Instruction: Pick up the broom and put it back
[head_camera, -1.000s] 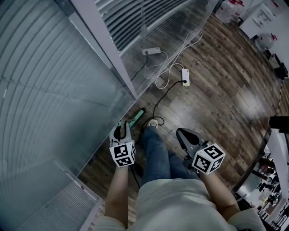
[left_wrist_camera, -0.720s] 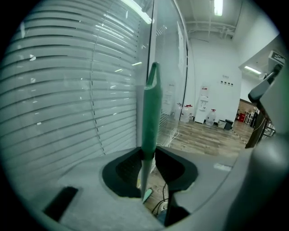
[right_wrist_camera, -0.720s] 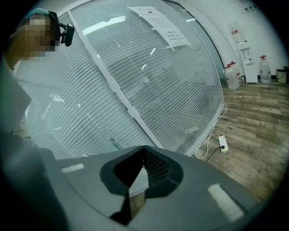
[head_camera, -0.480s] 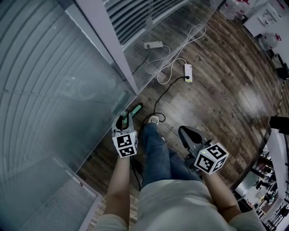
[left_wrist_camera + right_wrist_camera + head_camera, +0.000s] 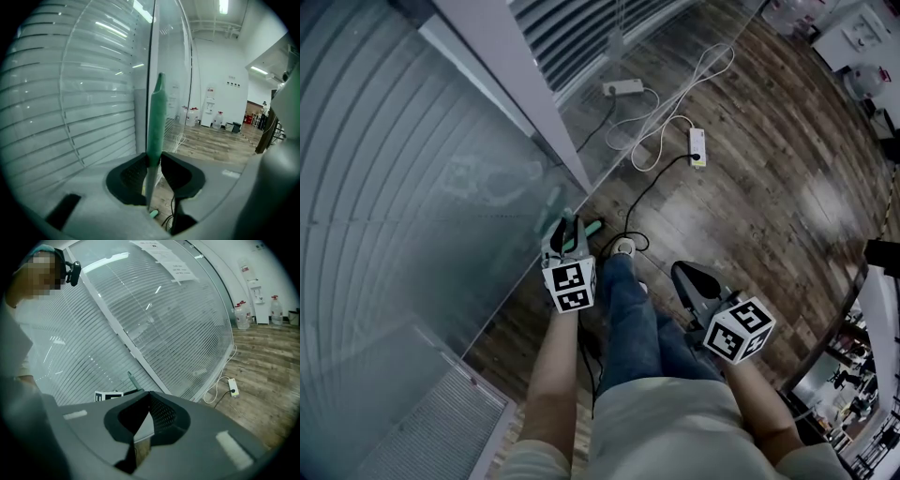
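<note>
Just beyond the left fingers (image 5: 133, 172), facing a tall glass wall (image 5: 412, 197) backed by slatted blinds. Standing over a plank floor (image 5: 769, 169) spreading out ahead of and below both pairs of fingers.

Pinching the broom (image 5: 156, 117) in the left gripper (image 5: 566, 236), squeezing the shaft from both sides right where the green sleeve (image 5: 591, 225) ends and bare grey shaft begins. Holding it roughly upright, with the sleeve rising above the fingers and the shaft dropping below them toward the floor; not making out the head in any view.

Carrying nothing in the right gripper (image 5: 692, 277), with its fingers (image 5: 161, 416) pressed together at the tips, well to the right of the broom and past the person's leg (image 5: 628, 314).

Seeing, farther ahead of the fingers, a black cable (image 5: 649, 187) running to a white power strip (image 5: 697, 148).

Judging the broom as light, long and stiff, so probably pivoting easily in so narrow a pinch. Judging the sleeve as grippier than the smooth shaft, and so favouring a hold on it, near the balance point. Minding the glass when leaning the broom back.
</note>
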Demonstrator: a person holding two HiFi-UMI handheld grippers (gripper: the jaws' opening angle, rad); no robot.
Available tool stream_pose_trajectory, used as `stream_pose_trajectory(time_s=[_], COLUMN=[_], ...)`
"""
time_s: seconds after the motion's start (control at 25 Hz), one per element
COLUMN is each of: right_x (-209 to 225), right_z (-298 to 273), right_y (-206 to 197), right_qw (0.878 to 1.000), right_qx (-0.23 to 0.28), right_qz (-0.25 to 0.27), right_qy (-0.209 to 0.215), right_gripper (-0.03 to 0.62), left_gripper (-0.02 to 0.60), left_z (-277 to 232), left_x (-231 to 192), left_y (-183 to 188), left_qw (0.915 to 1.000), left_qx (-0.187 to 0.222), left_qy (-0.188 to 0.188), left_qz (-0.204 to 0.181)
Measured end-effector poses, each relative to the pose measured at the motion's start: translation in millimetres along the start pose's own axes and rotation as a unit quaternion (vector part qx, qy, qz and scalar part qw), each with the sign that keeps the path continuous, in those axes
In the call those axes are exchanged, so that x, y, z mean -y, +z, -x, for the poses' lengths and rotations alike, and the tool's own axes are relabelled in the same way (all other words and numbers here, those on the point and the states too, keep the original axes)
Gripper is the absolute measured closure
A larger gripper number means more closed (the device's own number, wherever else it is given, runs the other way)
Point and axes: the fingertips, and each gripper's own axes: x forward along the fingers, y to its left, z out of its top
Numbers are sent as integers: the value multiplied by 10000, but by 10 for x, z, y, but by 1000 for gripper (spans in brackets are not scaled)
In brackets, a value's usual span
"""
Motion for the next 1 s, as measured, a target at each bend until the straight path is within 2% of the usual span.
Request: stream_pose_trajectory(time_s=[0.36, 1.0], right_x=[-21, -28], right_z=[-174, -301], right_y=[-24, 31], right_qw=[10000, 9999], right_qx=[-71, -93], right_qz=[-24, -70], right_qy=[53, 114], right_gripper=[588, 588], left_gripper=[483, 474], left_z=[-318, -656], left_x=[-59, -267], left_y=[61, 148], left_qw=[10000, 9955], left_qx=[-44, -94], left_qy=[14, 526], left_qz=[61, 789])
